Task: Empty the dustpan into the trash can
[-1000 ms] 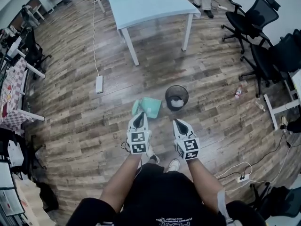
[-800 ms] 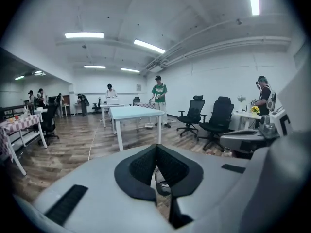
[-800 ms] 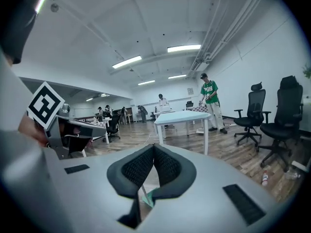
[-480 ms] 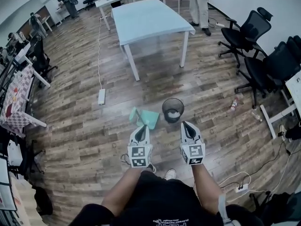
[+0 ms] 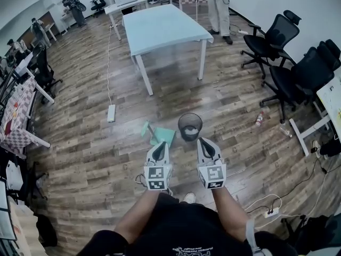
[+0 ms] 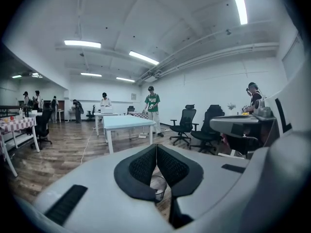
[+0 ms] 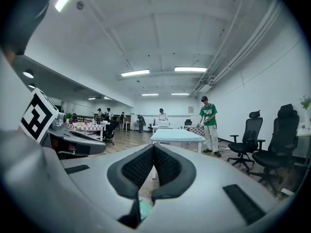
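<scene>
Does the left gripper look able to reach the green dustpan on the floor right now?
Probably yes: the dustpan lies just ahead of the left gripper with nothing between them, though its fingers are shut and must open first.

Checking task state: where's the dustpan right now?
In the head view, the green dustpan sits on the wood floor just left of the black trash can, right ahead of the left gripper.

A pale blue table (image 5: 165, 28) stands on the wooden floor (image 5: 80, 143); a white power strip (image 5: 111, 113) lies nearby. Black office chairs (image 5: 277, 39) stand at right; a person in green (image 5: 217, 1) beyond.
</scene>
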Tool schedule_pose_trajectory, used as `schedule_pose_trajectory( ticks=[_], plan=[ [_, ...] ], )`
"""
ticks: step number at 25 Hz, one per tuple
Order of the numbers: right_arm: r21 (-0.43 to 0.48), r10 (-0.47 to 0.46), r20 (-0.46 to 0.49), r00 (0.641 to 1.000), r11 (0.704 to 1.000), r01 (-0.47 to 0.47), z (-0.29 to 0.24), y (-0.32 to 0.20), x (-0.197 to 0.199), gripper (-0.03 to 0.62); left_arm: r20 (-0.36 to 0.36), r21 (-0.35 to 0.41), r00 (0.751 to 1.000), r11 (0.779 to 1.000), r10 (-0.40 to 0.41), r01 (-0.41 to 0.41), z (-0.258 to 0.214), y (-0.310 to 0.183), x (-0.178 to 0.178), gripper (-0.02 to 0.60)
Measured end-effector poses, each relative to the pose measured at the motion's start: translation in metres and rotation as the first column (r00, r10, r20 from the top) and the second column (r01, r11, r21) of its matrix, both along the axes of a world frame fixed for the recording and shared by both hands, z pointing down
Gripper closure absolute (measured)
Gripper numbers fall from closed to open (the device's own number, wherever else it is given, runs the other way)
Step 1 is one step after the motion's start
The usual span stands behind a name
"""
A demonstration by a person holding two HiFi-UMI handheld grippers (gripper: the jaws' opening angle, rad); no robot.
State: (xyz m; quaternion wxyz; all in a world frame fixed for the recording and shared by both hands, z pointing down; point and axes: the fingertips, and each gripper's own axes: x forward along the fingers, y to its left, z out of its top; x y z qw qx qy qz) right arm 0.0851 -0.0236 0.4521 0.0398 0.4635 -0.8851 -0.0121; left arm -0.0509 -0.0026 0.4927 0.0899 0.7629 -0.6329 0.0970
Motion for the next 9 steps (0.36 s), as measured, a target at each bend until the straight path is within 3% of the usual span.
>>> schedule_pose_trajectory(
  ticks=[9],
  plan=[
    [0.011, 0.008, 0.007, 1.0, 1.0, -0.008, -0.002, 0.003, 0.004, 0.571, 0.013, -0.004, 0.998, 0.998, 0.061, -0.061, -0.002, 0.001, 0.032, 0.558]
  ],
)
